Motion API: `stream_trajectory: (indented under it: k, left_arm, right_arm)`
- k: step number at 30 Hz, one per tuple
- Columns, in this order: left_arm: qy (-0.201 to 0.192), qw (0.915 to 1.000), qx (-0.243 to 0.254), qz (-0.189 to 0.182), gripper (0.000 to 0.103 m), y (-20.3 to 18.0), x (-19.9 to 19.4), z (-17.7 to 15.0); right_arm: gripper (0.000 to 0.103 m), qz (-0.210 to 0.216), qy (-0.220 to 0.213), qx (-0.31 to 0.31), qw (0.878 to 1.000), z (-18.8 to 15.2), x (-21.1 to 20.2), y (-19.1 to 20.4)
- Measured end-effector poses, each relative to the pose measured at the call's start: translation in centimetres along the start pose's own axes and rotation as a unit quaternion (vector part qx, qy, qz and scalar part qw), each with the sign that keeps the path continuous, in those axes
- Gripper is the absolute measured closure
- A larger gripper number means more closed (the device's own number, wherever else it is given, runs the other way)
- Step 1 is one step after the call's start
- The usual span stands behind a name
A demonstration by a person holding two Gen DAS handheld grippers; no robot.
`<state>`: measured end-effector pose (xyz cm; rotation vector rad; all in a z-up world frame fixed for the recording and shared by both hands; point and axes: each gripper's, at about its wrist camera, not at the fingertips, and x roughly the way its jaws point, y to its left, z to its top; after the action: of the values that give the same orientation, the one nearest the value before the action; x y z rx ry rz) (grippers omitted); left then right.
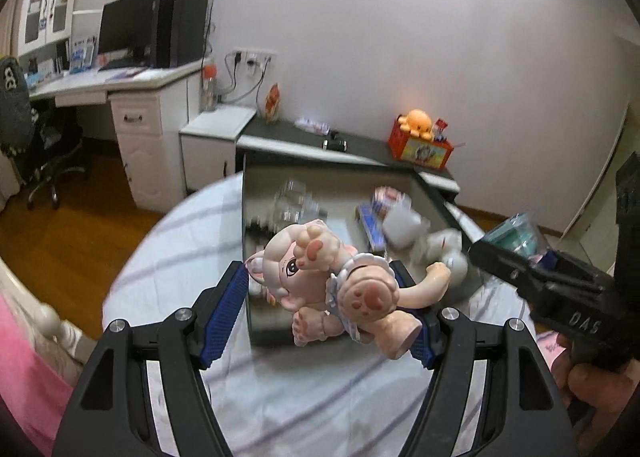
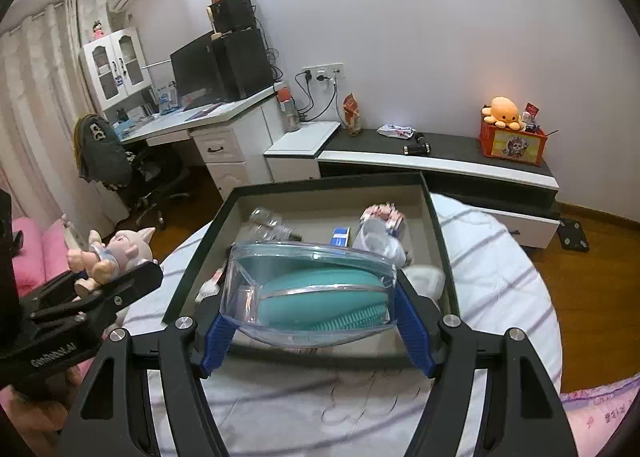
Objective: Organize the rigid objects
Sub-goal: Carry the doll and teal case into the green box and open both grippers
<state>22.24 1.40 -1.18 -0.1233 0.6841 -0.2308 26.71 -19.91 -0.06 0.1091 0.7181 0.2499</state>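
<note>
Right now both grippers carry a load over the near edge of the tray [image 2: 434, 217], which sits on a striped cloth [image 2: 500, 277]. Nearest, the left gripper [image 1: 324, 297] has its jaws closed on a figurine [image 1: 320, 277] lying sideways between the blue pads [image 1: 234, 297], one leg and the tail jutting out past them. The right gripper [image 2: 312, 317] is clamped on a clear case [image 2: 308, 289] with a teal brush inside, held just above the tray's near rim.

Risks, as I judge them: the figurine's rounded body may twist or slip in the pads if it is tilted, and its tail could catch the tray wall on the way down. The case is smooth and curved — it may squirt out under pressure. The two grippers are close together beside the tray, so they could bump each other.

Inside the tray, farther in: a clear bottle [image 2: 268, 225] at the left, a small blue box [image 2: 340, 236] in the middle, and a white wrapped bundle [image 2: 380, 233] at the right. Beyond the tray, an orange crate [image 2: 514, 145] on the low cabinet holds an octopus plush [image 2: 504, 111].
</note>
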Motion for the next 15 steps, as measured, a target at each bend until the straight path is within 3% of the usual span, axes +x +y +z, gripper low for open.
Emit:
stream_trajectory:
  k: [6,15]
  left_arm:
    - [0.012,0.9998,-0.006,-0.012,0.031,0.1,3.1,3.0]
    - [0.056,0.9984,-0.005,-0.012,0.031,-0.1,8.8,3.6]
  right_arm:
    - [0.031,-0.013,0.020,-0.003,1.000,1.6,3.7,-1.3]
    - [0.031,-0.034,0.060,-0.013,0.998,1.1,8.3,-2.7]
